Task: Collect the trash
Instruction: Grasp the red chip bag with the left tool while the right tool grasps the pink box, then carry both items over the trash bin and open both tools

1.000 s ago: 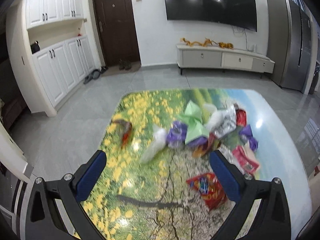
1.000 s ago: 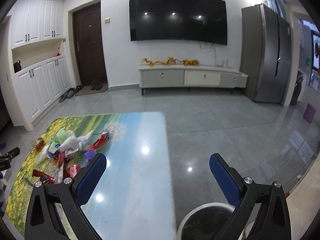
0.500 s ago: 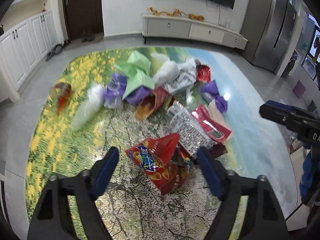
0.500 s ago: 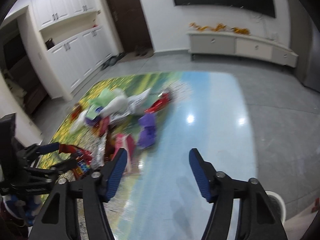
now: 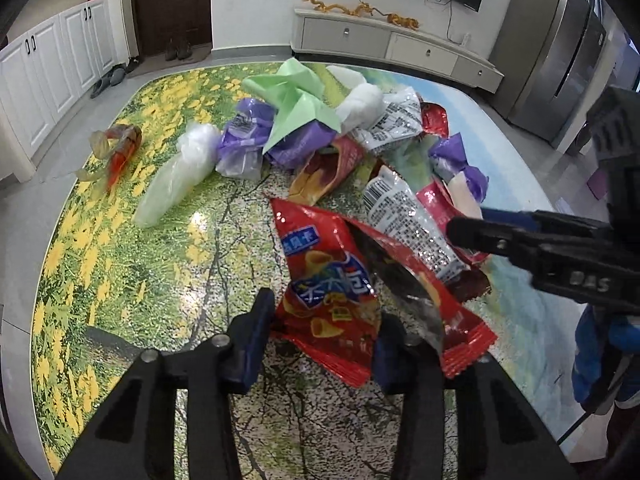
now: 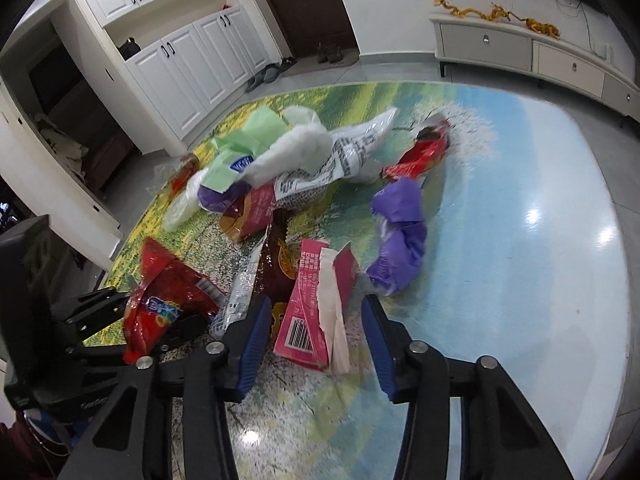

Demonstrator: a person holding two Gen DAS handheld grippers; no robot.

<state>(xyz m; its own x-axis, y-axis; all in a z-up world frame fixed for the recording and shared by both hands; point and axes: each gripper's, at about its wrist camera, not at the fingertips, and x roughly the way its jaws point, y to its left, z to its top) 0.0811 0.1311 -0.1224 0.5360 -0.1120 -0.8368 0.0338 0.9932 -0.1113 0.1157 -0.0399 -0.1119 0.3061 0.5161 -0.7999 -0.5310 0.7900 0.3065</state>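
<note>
A glossy landscape-print table (image 5: 120, 280) carries a heap of wrappers. My left gripper (image 5: 324, 340) straddles a red chip bag (image 5: 320, 272) at the near edge of the heap. Its jaws are closing and both pads touch the bag's sides. In the right wrist view the same bag (image 6: 164, 304) stands crumpled between the left fingers (image 6: 100, 304). My right gripper (image 6: 316, 336) is also closing, around a torn pink carton (image 6: 308, 312). A gap remains beside its right pad. One right finger (image 5: 500, 236) shows in the left wrist view.
Farther back lie a green bag (image 5: 292, 100), purple bags (image 6: 400, 236), clear bags (image 5: 176, 176), silver wrappers (image 5: 404, 216) and a red wrapper (image 6: 424, 156). White cabinets (image 6: 192, 64), a TV console (image 5: 384, 44) and a fridge (image 5: 556, 60) line the room. A blue sleeve (image 5: 592, 360) is at right.
Both grippers tipped down and came in low over the heap. Their jaws narrowed from wide open, the left around the red chip bag, the right around the pink carton.
</note>
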